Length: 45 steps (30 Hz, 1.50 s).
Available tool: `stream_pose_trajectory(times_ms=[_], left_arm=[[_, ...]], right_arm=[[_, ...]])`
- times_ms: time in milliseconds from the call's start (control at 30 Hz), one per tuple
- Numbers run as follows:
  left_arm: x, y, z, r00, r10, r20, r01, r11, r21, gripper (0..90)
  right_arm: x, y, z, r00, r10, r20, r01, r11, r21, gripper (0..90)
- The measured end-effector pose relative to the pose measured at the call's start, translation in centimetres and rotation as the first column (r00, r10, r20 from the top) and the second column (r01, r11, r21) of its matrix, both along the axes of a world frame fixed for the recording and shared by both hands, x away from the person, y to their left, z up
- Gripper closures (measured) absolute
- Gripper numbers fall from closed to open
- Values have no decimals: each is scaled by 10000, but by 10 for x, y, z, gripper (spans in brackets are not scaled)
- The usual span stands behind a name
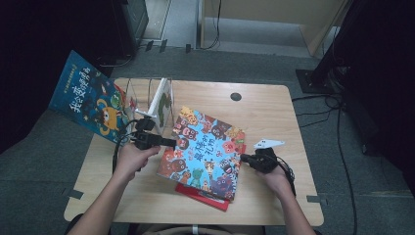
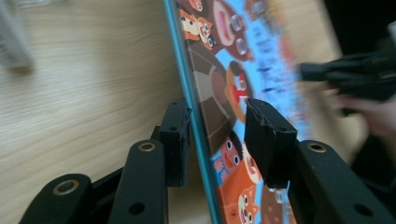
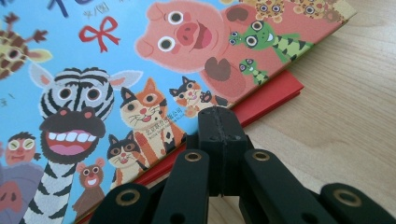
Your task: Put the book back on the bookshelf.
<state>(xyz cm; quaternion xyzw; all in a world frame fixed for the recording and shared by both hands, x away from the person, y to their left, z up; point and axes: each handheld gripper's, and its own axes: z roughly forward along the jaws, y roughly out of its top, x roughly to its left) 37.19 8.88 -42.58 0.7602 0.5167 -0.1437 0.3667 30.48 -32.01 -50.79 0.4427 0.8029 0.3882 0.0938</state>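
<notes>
Left hand-held gripper point(image 2: 217, 133) straddles the animal book's point(image 1: 205, 147) edge, half-open; right hand-held gripper point(image 3: 223, 122) closed beside it.

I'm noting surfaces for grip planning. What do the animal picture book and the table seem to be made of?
Animal picture book: printed board or stiff paper cover, slightly glossy; its thin edge stays straight between the left gripper jaws. Table: pale wood or wood-look laminate, matte, with visible grain.
</notes>
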Motion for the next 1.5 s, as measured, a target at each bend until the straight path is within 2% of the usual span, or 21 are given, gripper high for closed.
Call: stream_pose_trajectory(times_ms=[33,100,133,200,233,300,333,400,467,567,600,633,700,800,833,867,933,1167,1233,1333,1500], left_arm=[[0,0,4,10000,-19,-49,18,10000,-28,616],[4,-3,11,9985,-207,-503,209,9998,35,617],[6,-4,12,9968,-330,-734,319,9994,-157,618],[10,-8,12,9890,-545,-1373,417,9946,-949,627],[11,-11,13,9867,-635,-1496,465,9923,-1146,639],[12,-20,20,9882,-919,-1227,856,9948,-555,652],[14,-22,24,9895,-871,-1153,832,9958,-387,659],[20,-24,26,9879,-816,-1318,755,9959,-508,667],[24,-30,27,9859,-885,-1417,873,9961,-147,674],[30,-45,23,9748,-1283,-1825,1301,9915,-19,678],[33,-48,22,9691,-1481,-1973,1437,9889,-368,678],[34,-48,24,9703,-1526,-1879,1434,9877,-616,725],[37,-47,29,9705,-1591,-1813,1515,9869,-552,749],[39,-44,33,9652,-1665,-2017,1574,9857,-608,768],[39,-44,33,9652,-1665,-2017,1574,9857,-608,776],[40,-43,36,9626,-1762,-2058,1668,9840,-626,779],[41,-42,41,9550,-1918,-2262,1855,9814,-490,782],[45,-36,59,9486,-1754,-2636,1831,9831,45,803],[47,-33,66,9502,-1620,-2661,1721,9850,149,812],[48,-31,76,9491,-1766,-2607,1996,9778,643,816],[48,-27,99,9614,-1512,-2299,1884,9706,1497,816]], right_arm=[[0,1,0,10000,-22,23,22,10000,24,900],[2,2,0,10000,0,19,0,10000,41,900],[2,3,0,10000,-36,-12,36,10000,50,900],[3,4,0,10000,-63,-35,63,10000,75,900],[3,4,0,10000,-73,-52,74,9999,101,900],[5,5,-1,10000,-45,-34,46,9999,151,900],[5,6,-1,10000,-88,-24,88,9999,149,900],[4,9,0,10000,-20,40,20,10000,-2,900],[4,11,1,9999,33,107,-32,10000,-73,900],[5,14,1,9998,145,95,-147,9996,226,900],[5,17,1,9996,222,162,-225,9996,181,900],[4,21,1,9991,334,251,-336,9994,68,900],[4,25,1,9981,510,340,-510,9987,-30,900],[3,27,0,9936,968,577,-963,9953,-120,815],[3,27,0,9936,968,577,-963,9953,-120,815],[3,29,0,9890,1295,712,-1286,9915,-171,786],[2,32,1,9848,1519,847,-1487,9879,-433,776],[0,33,2,9779,1828,1010,-1737,9804,-925,747],[-1,32,3,9778,1822,1035,-1725,9803,-962,747],[-1,32,3,9781,1810,1024,-1703,9798,-1052,742],[-1,32,4,9766,1887,1035,-1763,9772,-1181,740]])
